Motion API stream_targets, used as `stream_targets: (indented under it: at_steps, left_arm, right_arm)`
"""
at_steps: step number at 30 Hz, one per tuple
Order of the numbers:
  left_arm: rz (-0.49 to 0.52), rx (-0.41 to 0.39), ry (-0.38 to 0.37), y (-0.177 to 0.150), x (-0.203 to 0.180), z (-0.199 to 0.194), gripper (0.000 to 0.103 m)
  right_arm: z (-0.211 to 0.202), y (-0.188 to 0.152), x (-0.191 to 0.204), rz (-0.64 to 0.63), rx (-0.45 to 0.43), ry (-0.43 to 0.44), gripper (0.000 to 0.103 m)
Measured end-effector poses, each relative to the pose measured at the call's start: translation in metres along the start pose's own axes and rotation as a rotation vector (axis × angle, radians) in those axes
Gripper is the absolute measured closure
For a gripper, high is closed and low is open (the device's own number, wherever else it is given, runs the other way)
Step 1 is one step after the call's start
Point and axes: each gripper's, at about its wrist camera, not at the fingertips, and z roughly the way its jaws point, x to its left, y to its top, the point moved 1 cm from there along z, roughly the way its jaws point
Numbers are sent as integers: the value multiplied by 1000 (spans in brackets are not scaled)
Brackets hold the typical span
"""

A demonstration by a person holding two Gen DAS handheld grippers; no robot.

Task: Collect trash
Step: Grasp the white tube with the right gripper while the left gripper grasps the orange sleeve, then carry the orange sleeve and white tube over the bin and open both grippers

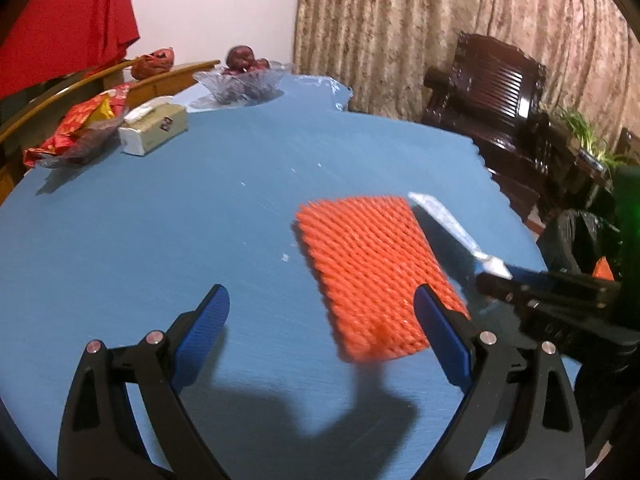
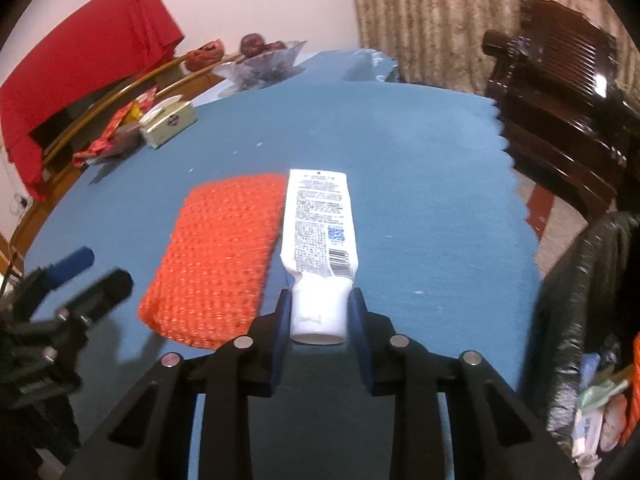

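R gripper (image 2: pixel 319 312): blue pads pinching cap end of white tube (image 2: pixel 318 236), tube lies flat on blue table (image 2: pixel 420 168), printed side up.
L gripper (image 1: pixel 322 312): fingers spread wide, nothing btwn pads; its right pad overlaps near edge of orange net (image 1: pixel 372 264), contact unclear.
Orange net: flat on table, just beside tube on its left, edges touching.
Trash bag (image 2: pixel 576 300): black, at table's right edge, wrappers inside.
Far side: tissue box (image 1: pixel 154 128), glass fruit bowl (image 1: pixel 240 80).
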Motion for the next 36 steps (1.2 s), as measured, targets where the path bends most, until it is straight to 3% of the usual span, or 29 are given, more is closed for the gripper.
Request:
stream_targets:
  at_steps: [2, 11, 14, 19, 36]
  left_arm:
    - [-1, 24, -15, -2, -5, 9, 13]
    - [-43, 127, -91, -6, -16, 36, 33]
    - [-63, 139, -125, -8, -19, 40, 49]
    - [-36, 108, -128, -7, -30, 34, 89]
    - [-13, -13, -97, 19, -36, -21, 90]
  right_arm:
    - [-3, -1, -6, 10, -2, -12, 74]
    - [-6, -2, -15, 22, -3, -19, 74]
    - [-8, -2, -15, 19, -3, -17, 74]
    - [-12, -1, -11, 7, -12, -17, 74]
    - [-52, 11, -6, 1, -84, -4, 74]
